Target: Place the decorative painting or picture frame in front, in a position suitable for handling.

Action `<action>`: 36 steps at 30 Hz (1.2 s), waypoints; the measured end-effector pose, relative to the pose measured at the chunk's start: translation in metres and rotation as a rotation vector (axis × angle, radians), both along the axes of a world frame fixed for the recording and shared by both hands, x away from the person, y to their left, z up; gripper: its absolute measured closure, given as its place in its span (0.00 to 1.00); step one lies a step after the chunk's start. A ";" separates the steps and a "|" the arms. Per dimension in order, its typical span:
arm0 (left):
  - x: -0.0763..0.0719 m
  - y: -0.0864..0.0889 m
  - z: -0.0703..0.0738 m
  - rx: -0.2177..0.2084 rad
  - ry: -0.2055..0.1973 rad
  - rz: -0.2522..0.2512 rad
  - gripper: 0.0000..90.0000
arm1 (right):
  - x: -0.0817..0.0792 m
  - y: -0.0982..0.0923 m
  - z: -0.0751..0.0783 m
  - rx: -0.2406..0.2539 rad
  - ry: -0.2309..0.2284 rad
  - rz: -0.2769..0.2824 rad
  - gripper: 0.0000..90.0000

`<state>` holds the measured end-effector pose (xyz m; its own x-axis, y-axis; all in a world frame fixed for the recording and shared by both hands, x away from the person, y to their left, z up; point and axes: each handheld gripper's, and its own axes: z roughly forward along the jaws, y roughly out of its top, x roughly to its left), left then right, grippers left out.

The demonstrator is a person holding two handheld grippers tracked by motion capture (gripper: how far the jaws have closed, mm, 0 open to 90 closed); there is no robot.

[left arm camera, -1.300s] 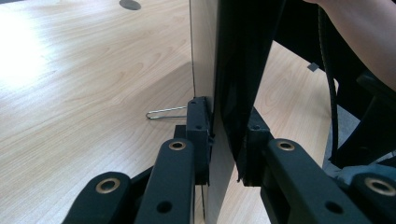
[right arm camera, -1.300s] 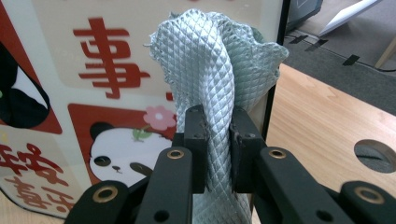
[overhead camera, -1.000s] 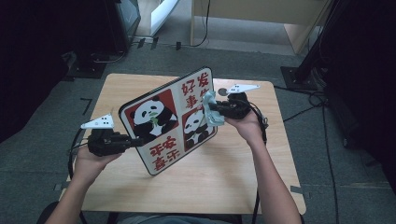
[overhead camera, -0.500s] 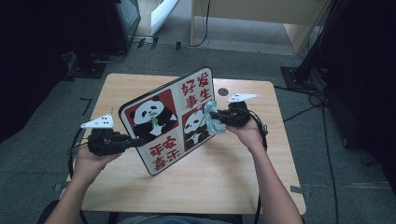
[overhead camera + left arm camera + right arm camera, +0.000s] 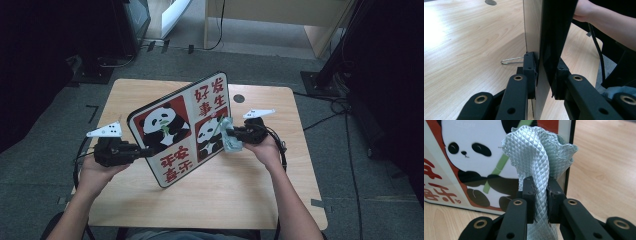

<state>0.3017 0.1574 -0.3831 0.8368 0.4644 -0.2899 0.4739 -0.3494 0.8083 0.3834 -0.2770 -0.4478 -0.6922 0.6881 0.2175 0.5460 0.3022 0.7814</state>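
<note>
Overhead, the high view lays out the whole wooden table with the framed panda picture stood on its lower edge near the middle, tilted back and turned at an angle, one hand at each side of it. Its face is split into panels: two pandas with green bamboo on red and white grounds, and red characters on white, all inside a dark border. What that view cannot give, the left gripper view does: the picture seen edge-on, a thin pale sheet in front of a dark back, with a bent wire stand lying on the tabletop just behind it. There the left gripper has its jaws closed narrowly on the picture's edge, one pad on each face. The high view shows that left gripper at the picture's lower left side. The right gripper view brings the cloth close: pale blue-green, woven in a fine diamond pattern, bunched into folds and pinched tight by the right gripper, with its loose top lying against the panda panel near the picture's dark border.
</note>
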 end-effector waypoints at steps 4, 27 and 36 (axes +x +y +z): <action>0.001 0.000 0.000 0.001 0.000 -0.005 0.87 | -0.003 0.000 -0.009 -0.008 0.005 -0.002 0.89; 0.001 0.000 -0.001 -0.011 -0.002 -0.003 0.87 | -0.007 -0.004 -0.043 -0.062 0.132 0.008 0.90; 0.001 0.000 -0.001 -0.014 -0.002 0.009 0.87 | -0.008 -0.010 -0.020 -0.035 0.106 -0.012 0.90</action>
